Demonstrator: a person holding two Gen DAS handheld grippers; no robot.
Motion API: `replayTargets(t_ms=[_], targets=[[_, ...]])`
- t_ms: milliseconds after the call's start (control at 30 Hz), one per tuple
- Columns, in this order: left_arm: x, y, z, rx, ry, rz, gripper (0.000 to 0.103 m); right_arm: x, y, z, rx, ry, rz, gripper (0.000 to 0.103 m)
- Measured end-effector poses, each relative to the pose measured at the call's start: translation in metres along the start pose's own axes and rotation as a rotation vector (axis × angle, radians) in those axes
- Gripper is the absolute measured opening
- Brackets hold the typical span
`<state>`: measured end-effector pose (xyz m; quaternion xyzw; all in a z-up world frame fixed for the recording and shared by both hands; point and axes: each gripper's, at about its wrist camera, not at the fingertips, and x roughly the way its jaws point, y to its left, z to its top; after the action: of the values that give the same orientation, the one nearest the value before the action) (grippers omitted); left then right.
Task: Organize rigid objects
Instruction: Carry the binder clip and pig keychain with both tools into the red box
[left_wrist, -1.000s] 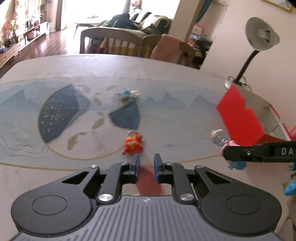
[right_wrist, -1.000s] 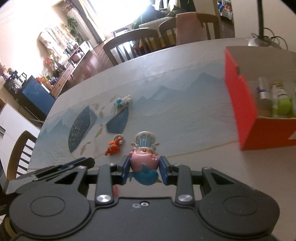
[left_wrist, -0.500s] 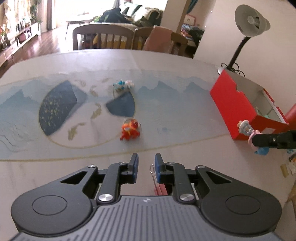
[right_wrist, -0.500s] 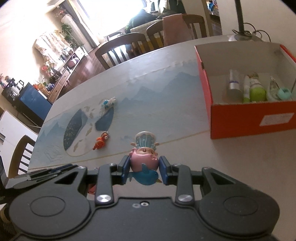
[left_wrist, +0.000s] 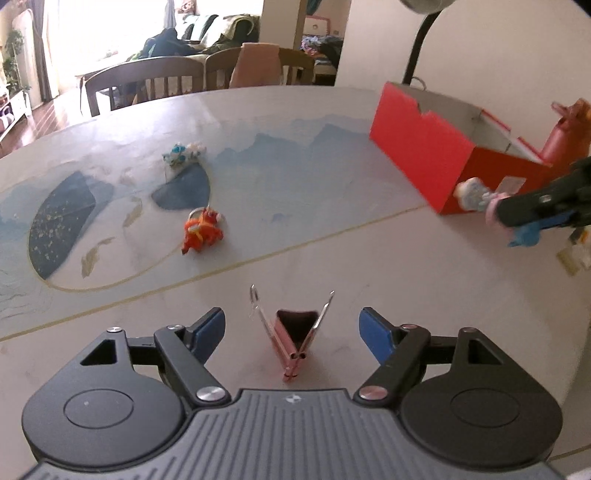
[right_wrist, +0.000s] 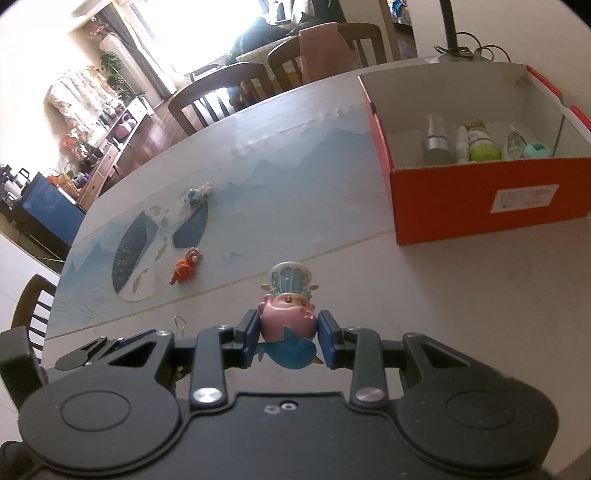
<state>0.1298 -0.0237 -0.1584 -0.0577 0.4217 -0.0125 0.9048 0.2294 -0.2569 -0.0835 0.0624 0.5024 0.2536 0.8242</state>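
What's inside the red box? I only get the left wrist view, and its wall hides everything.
Observer: The right wrist view shows the red box holding a silver tube, a green-capped tube and a small teal thing.
Operator: Is there room left?
Observer: Yes, its floor toward the far wall looks bare.
Operator: What's the toy's face like?
Observer: The right tongs grip a pink toy, round-faced, atop a blue fish shape.

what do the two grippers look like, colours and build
Both match. The left gripper has matte black linkage arms with triangular cut-outs, silver pivot bolts, two round black discs at the base and blue pads on the fingertips; its body is ribbed dark grey with a small white mark. The right gripper shows the same black links, silver bolts and blue pads, with a smooth black body. No cables or sleeves show.
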Motion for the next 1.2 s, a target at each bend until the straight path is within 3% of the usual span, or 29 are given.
replayTargets(t_ms=[300, 400, 600, 700, 933, 1200], targets=[[0.019, 0.002, -0.008, -0.002, -0.021, -0.003, 0.078, -0.007, 0.0, -0.012, 0.011, -0.005, -0.046, 0.033], [0.022, -0.001, -0.01, 0.003, -0.016, -0.016, 0.063, -0.008, 0.0, -0.015, 0.016, -0.005, -0.055, 0.033], [0.024, -0.003, -0.014, 0.002, -0.022, -0.005, 0.053, -0.01, 0.002, -0.019, 0.015, -0.007, -0.066, 0.033], [0.025, -0.002, -0.014, 0.005, -0.025, 0.005, 0.042, -0.011, 0.001, -0.019, 0.017, -0.011, -0.066, 0.033], [0.022, -0.007, -0.011, 0.037, -0.014, 0.006, 0.038, -0.014, -0.001, -0.016, 0.019, -0.025, -0.065, 0.033], [0.011, -0.009, 0.004, 0.005, -0.017, -0.034, 0.034, -0.018, -0.007, -0.007, 0.023, -0.044, -0.049, 0.033]])
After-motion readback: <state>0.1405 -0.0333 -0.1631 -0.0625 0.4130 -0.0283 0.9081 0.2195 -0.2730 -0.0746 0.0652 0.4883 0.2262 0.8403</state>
